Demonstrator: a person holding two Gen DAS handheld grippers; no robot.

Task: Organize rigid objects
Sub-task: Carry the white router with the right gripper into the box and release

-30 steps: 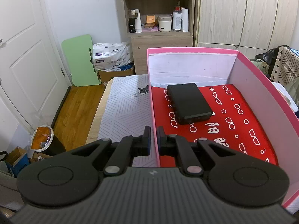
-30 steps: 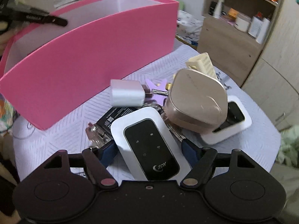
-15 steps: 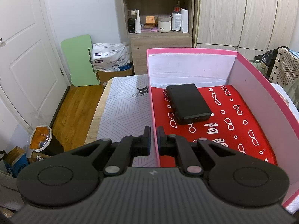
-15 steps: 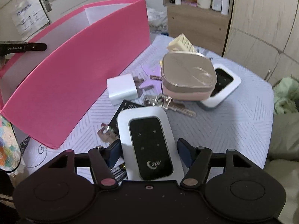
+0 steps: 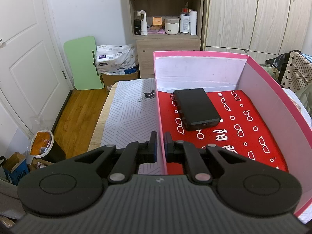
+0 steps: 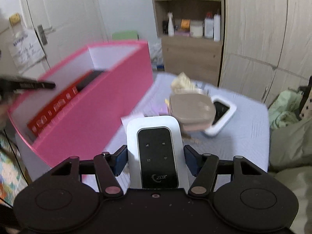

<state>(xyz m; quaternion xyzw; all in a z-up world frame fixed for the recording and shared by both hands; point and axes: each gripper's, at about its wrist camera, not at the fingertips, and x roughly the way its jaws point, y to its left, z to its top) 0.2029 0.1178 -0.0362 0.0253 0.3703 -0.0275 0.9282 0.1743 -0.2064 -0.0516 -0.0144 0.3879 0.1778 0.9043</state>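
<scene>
My left gripper is shut on the near left wall of the pink box. The box has a red patterned floor, and a black flat device lies on it. My right gripper is shut on a white pocket router with a black face and holds it in the air to the right of the pink box. On the table behind it lie a tan case, a second white router and a cream comb-like part, all blurred.
The table has a grey striped cloth. A shelf unit and wardrobe doors stand behind it. A door is at the left. Clothes lie beside the table at the right.
My right gripper has lifted the white router off the pile and up above the table, turning toward the pink box. My left gripper has kept its hold on the box wall.
</scene>
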